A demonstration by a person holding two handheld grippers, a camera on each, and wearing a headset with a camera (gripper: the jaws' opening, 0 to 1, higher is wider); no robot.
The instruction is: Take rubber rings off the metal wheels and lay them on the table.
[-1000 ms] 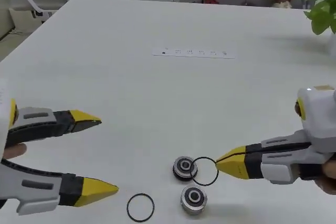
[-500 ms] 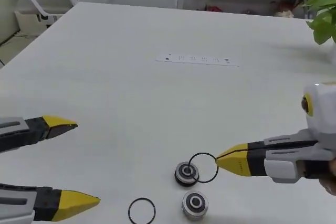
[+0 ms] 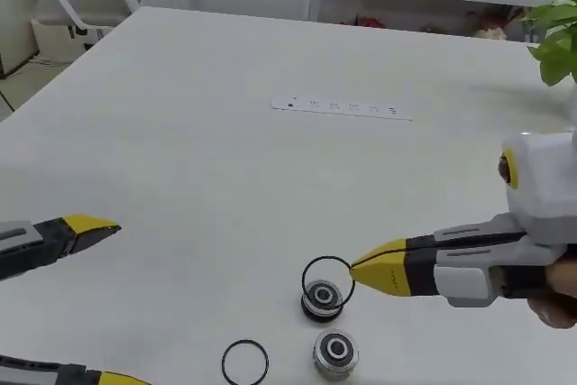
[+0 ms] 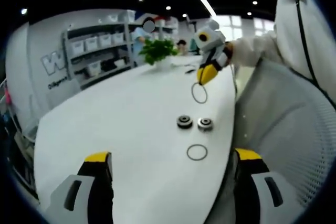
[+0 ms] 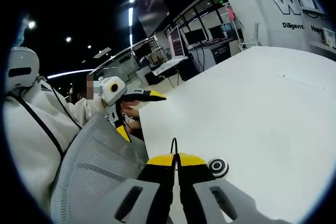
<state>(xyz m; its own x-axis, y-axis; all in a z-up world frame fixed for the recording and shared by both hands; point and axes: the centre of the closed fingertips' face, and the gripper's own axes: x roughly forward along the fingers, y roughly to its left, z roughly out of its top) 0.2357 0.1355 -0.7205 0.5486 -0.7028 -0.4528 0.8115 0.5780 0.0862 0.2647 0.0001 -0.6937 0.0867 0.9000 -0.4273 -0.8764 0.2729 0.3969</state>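
Since a second ago I've shifted my right gripper (image 3: 353,270) left, jaws pinching a ring (image 3: 326,274), lifted just over the far wheel (image 3: 323,298) | my left gripper (image 4: 172,155), at left, jaws spread wide | near wheel (image 3: 335,350) just beside the far one | second ring (image 3: 245,361) flat on table (image 3: 225,160), left of near wheel

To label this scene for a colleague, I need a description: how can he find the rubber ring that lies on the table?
On the large white table, near the person's edge, two metal wheels sit close together. The ring is the thin black circle lying flat just left of the nearer wheel, touching nothing. The other ring hangs pinched in the right gripper.
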